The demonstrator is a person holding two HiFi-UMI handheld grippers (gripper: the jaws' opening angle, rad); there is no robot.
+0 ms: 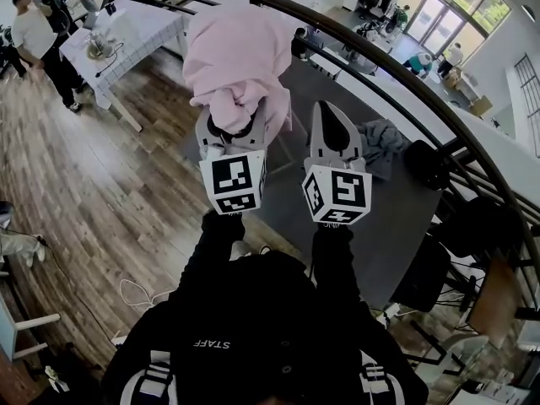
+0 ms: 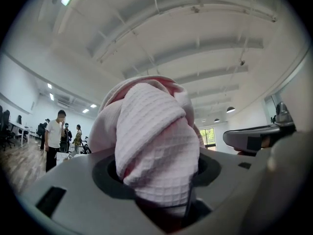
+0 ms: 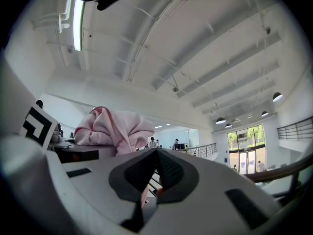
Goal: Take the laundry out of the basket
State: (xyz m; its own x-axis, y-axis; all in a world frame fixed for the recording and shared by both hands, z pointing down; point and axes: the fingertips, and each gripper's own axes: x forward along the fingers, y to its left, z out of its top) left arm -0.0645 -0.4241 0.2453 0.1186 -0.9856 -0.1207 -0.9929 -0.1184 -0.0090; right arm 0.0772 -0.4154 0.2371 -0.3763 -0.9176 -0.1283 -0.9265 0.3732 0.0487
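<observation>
Left gripper (image 1: 235,136) clamped on pink waffle-weave laundry (image 1: 236,57), bunched up, top centre of head view. Right gripper (image 1: 334,118) just right of it, jaws closed together, empty.

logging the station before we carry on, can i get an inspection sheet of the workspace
surface: dark grey table, partly covered
job's things: pink waffle-weave cloth held up in the air; basket not seen
clutter: grey garment and black bundle on the table
grippers: left gripper shut on the pink waffle-weave cloth; right gripper shut, empty
cables: white cable on the wooden floor
surroundings: black railing, white table, person standing beside it
</observation>
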